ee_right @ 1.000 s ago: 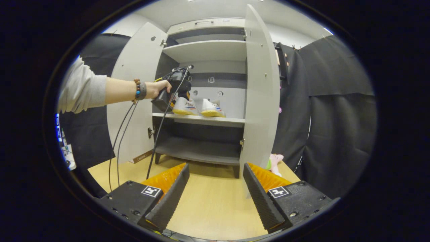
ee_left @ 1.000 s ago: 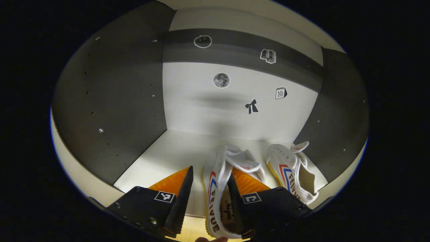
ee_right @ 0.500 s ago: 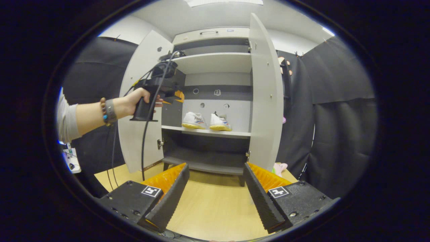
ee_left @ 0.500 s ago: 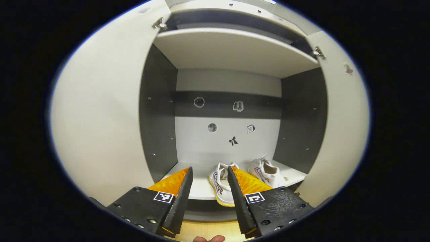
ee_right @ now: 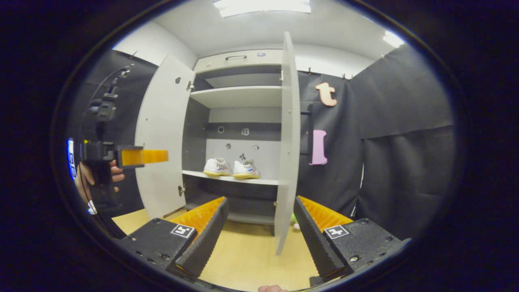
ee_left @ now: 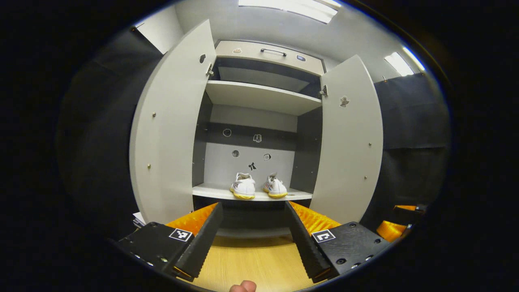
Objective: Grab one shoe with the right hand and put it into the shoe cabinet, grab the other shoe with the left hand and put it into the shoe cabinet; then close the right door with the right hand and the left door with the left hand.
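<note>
Your left gripper (ee_left: 252, 239) is released: its two fingers stand spread with nothing between them, above the wooden floor (ee_left: 251, 263) and in front of the shoe cabinet (ee_left: 259, 97). In the right gripper view you see this same gripper (ee_right: 156, 156) at 9 o'clock, held by a hand (ee_right: 87, 178), its orange fingers pointing toward the left door (ee_right: 162, 138).

Your right gripper (ee_right: 259, 235) is also released, fingers wide apart and empty. The edge of the right door (ee_right: 286, 142) stands near 12 o'clock from it.

Both shoes rest on the middle shelf (ee_left: 215, 190), just beside each other, heels toward you. In the left gripper view the left shoe (ee_left: 243, 187) lies at 12 o'clock and the right shoe (ee_left: 275, 187) slightly toward 1 o'clock. In the right gripper view the pair sits near 11 o'clock.

Both doors stand open: the left door at 10 o'clock and the right door (ee_left: 348, 142) at 2 o'clock in the left gripper view. Small stickers (ee_left: 252, 166) mark the cabinet's back wall above the shoes
</note>
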A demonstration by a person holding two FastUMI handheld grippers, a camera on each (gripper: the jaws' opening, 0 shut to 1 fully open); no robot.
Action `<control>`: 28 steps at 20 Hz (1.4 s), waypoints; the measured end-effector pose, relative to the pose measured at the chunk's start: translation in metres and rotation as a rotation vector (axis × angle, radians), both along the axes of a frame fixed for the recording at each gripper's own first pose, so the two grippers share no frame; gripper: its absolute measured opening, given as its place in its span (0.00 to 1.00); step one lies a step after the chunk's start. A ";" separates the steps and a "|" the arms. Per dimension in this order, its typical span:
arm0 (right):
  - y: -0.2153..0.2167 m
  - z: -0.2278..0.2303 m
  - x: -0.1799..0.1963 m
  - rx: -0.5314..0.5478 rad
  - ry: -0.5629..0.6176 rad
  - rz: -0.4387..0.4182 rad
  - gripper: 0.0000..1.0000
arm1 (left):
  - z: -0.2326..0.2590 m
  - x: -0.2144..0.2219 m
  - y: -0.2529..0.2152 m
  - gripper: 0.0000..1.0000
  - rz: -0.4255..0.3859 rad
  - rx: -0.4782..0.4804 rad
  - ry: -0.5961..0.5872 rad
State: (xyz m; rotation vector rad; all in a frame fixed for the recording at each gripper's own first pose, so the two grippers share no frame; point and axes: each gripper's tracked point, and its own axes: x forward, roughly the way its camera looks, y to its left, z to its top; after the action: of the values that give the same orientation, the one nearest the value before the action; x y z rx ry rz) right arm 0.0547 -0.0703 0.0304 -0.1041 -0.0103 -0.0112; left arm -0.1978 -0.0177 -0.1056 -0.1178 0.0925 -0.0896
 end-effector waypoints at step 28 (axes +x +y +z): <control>-0.111 0.121 0.119 0.007 -0.108 -0.170 0.97 | -0.057 -0.097 0.027 0.92 0.086 0.062 0.103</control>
State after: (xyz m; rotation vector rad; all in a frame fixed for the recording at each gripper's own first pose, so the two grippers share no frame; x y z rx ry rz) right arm 0.1738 -0.1811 0.1519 -0.0971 -0.1092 -0.1865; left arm -0.2944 0.0093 -0.1631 -0.0639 0.1927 0.0057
